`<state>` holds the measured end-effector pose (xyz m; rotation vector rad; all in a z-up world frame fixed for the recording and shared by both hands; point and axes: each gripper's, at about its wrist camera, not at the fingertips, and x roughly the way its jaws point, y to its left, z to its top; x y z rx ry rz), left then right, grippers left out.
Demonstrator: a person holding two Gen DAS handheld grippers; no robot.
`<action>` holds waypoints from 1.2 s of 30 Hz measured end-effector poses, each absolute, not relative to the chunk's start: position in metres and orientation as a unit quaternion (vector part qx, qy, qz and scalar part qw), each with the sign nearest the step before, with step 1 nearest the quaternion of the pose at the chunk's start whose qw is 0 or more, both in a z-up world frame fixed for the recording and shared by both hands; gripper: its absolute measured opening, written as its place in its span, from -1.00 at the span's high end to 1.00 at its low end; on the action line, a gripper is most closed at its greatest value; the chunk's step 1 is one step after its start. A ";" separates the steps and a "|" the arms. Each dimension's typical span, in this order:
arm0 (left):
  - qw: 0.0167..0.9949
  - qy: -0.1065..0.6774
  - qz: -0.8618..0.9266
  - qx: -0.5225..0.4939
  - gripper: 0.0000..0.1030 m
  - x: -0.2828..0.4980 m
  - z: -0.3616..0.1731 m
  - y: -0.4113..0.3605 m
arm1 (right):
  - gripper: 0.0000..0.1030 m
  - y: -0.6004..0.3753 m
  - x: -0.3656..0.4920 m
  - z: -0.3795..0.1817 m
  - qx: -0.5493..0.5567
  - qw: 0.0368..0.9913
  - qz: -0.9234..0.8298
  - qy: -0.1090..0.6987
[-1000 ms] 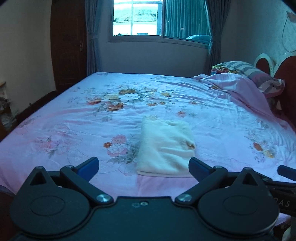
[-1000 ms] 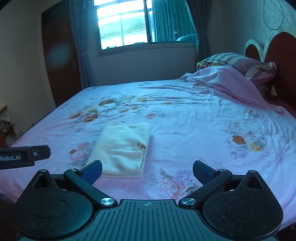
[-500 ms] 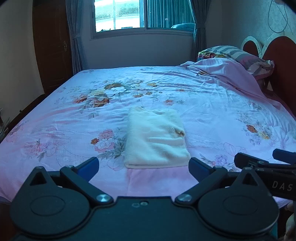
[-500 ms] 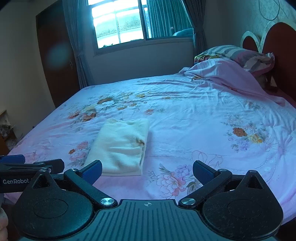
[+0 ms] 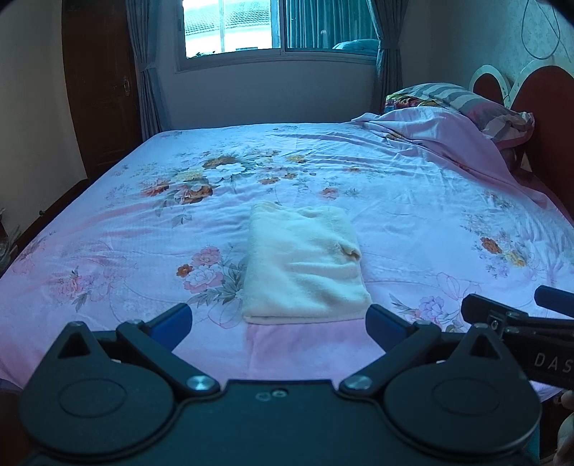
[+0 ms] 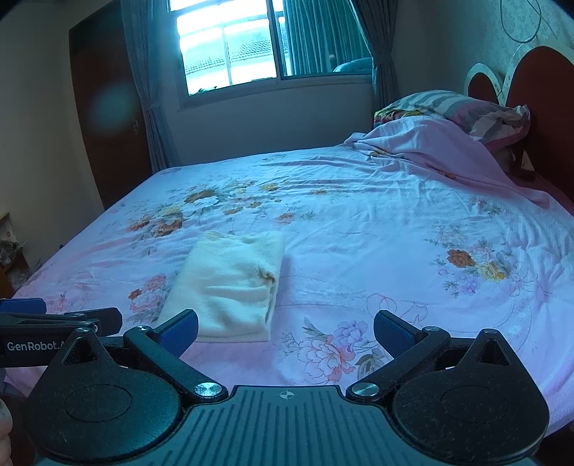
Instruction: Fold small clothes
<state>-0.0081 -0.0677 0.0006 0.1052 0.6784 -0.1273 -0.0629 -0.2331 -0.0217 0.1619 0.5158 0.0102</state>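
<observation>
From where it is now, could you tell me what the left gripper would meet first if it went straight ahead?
Most likely the folded cream garment, which lies centred between the open fingers of the left gripper on the floral bedsheet. Nothing stands in between, though depth is hard to judge.

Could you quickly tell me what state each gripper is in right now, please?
Left gripper: open, holding nothing.
Right gripper: open, holding nothing.

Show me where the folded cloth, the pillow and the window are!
folded cloth (image 5: 305, 265), left wrist view, middle of its top layer.
pillow (image 6: 452, 104), right wrist view, striped top side.
window (image 5: 229, 25), left wrist view, bright glass pane.
</observation>
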 end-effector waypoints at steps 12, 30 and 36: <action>0.936 0.342 -0.071 0.036 -0.97 -0.005 -0.002 -0.066 | -1.00 -0.232 -0.064 -0.022 0.075 0.965 0.006 0.251; 0.937 0.343 -0.061 0.028 -0.97 0.002 -0.009 -0.066 | -1.00 -0.235 -0.060 -0.029 0.075 0.964 -0.003 0.256; 0.936 0.345 -0.061 0.035 -0.97 0.006 -0.014 -0.069 | -1.00 -0.238 -0.057 -0.033 0.078 0.963 -0.007 0.259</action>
